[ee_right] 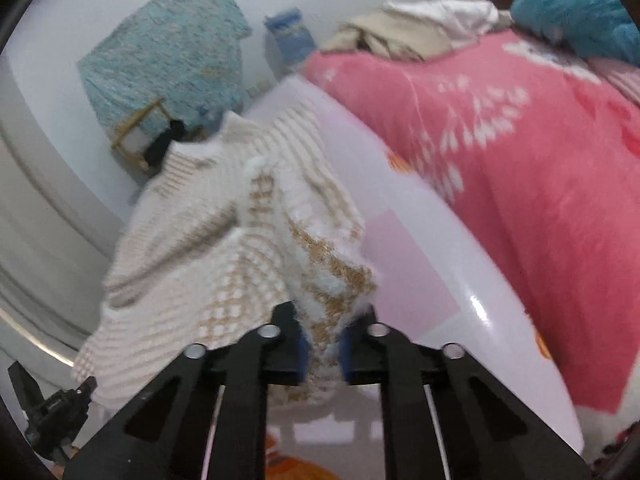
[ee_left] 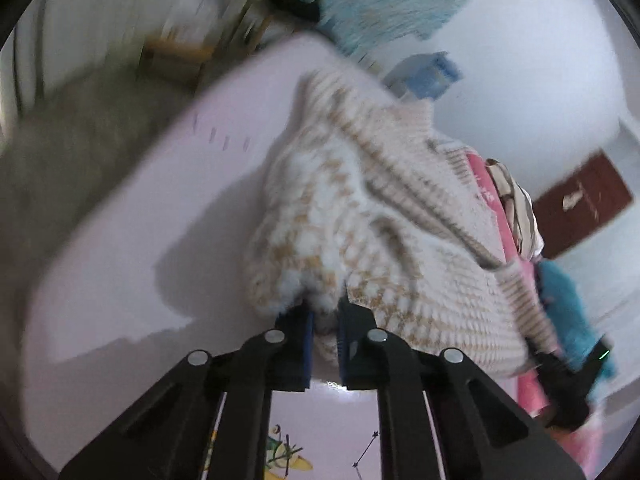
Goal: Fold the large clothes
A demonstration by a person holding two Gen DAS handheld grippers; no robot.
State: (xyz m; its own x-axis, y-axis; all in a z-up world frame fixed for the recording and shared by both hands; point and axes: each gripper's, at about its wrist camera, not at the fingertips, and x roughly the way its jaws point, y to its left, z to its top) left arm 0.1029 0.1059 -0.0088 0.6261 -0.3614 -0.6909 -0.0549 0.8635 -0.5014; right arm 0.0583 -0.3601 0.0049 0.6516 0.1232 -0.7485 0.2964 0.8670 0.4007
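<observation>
A cream and tan knitted sweater [ee_left: 380, 216] hangs lifted above the pale pink bed sheet [ee_left: 168, 184]. My left gripper [ee_left: 325, 320] is shut on a fuzzy edge of it. In the right wrist view the same sweater [ee_right: 224, 240] drapes down to the left, and my right gripper [ee_right: 323, 334] is shut on another fuzzy edge. The other gripper shows at the lower left of the right wrist view [ee_right: 56, 408] and at the right edge of the left wrist view [ee_left: 572, 384]. Both views are blurred.
A pink flowered blanket [ee_right: 520, 168] covers the bed to the right, with a heap of beige and white clothes [ee_right: 412, 28] and a teal fluffy item [ee_right: 576, 16] on it. A light blue cloth [ee_right: 164, 52] hangs on the wall above a wooden chair [ee_right: 136, 136].
</observation>
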